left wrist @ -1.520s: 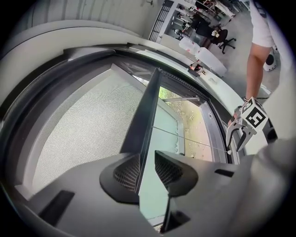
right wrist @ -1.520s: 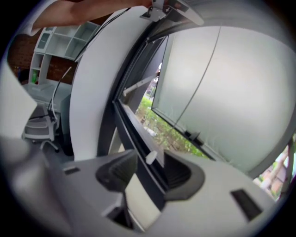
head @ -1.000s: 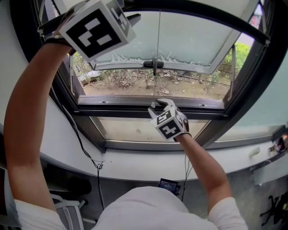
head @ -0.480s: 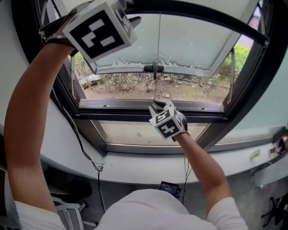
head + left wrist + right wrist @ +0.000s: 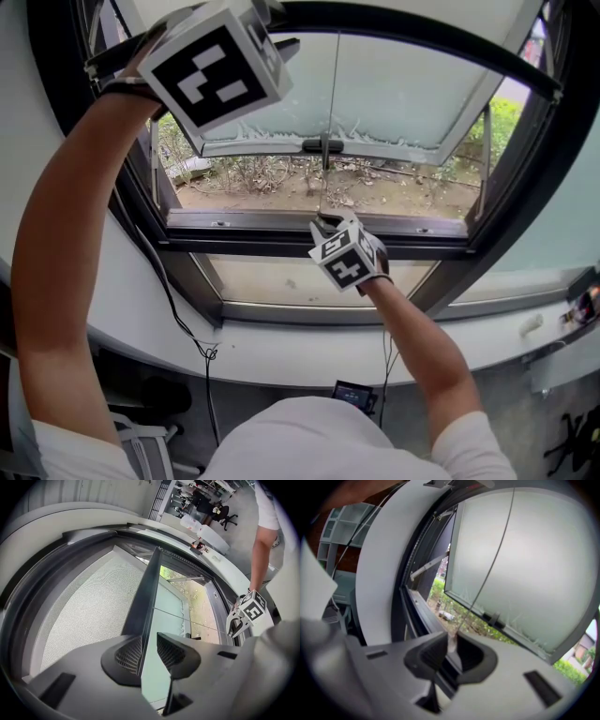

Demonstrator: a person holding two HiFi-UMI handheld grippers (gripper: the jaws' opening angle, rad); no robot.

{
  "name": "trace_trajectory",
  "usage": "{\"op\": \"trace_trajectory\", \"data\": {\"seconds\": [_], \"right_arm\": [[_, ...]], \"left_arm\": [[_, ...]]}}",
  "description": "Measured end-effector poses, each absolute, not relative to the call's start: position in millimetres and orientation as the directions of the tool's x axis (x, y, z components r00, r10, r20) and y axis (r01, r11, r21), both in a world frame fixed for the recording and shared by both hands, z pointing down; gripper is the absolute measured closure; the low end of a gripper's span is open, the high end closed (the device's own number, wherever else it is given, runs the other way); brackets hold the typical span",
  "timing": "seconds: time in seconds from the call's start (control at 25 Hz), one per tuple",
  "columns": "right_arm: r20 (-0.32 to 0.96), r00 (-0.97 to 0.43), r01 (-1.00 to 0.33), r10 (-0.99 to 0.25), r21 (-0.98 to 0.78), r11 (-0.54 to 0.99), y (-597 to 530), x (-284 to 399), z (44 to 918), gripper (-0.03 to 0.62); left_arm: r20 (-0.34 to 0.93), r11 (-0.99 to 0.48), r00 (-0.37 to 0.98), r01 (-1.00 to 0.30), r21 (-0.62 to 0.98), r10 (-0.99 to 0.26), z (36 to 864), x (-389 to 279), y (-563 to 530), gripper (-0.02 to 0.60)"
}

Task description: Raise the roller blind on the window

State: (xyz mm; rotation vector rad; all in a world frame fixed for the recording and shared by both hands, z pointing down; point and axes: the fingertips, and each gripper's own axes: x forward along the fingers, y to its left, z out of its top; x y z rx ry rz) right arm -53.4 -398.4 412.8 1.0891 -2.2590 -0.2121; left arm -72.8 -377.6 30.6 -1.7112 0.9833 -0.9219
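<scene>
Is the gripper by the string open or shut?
Shut: the right gripper's jaws have just been closing and now pinch the cord's end.

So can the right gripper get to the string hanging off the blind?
Looks like yes. The right gripper already has the end of the pull cord between its jaws, which have just been closing, and nothing blocks the way.

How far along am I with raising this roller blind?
Done: the right gripper is at the pull cord. In hand: its jaws have just been closing on the cord's end. Remaining: the pulling itself; the blind still hangs over the upper pane, its bottom bar about mid-window.
</scene>
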Motion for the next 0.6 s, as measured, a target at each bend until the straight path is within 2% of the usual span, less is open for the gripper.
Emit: {"op": "trace_trajectory", "data": {"seconds": [0.6], "right_arm": [[0.484,-0.434,-0.592,-0.760,0.482,0.645,-393.4,-41.7,412.8,0.536]], "left_arm": [[0.150,-0.253,0.407,-0.214,-0.943,-0.901,30.6,-72.6,-378.9,0.471]]}}
